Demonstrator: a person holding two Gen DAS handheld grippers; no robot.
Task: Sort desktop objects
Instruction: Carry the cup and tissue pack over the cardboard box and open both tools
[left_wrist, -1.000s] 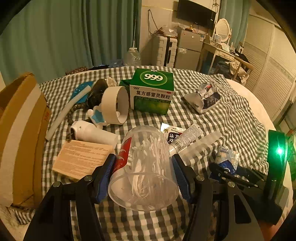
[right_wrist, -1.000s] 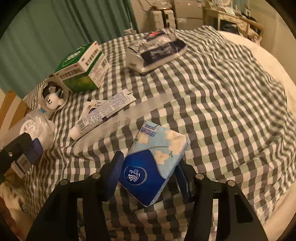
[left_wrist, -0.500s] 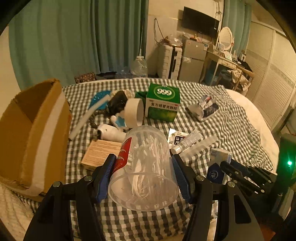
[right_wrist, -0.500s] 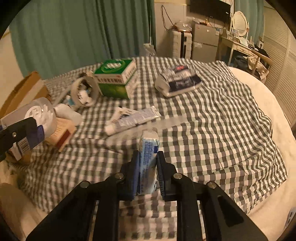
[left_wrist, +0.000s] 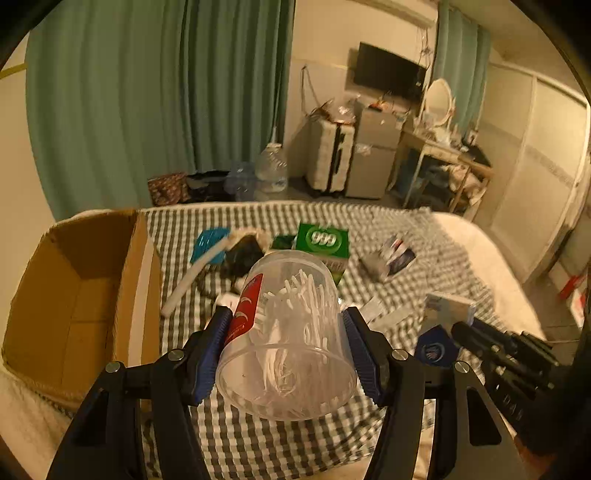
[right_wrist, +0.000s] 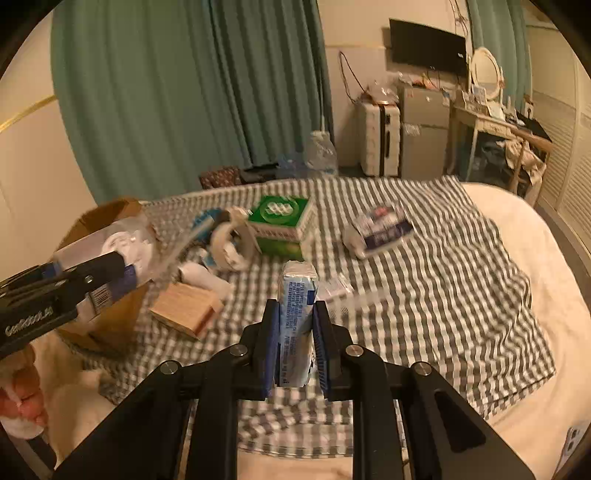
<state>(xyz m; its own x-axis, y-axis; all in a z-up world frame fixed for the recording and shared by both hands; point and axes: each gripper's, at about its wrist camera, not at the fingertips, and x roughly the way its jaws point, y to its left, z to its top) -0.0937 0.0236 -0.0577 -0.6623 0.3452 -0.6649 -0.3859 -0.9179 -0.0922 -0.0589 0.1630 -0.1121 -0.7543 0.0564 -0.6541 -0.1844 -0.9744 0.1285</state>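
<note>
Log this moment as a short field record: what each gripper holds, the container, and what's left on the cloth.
left gripper: shut on clear cotton swab tub
right gripper: shut on blue tissue pack
container: open cardboard box, left edge of checked cloth
on cloth: green 999 medicine box, tape roll, wooden block

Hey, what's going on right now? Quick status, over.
Left gripper shut on cotton swab tub. Right gripper shut on tissue pack. Both clear of the bed; cardboard box open at left, nothing blocking.
</note>
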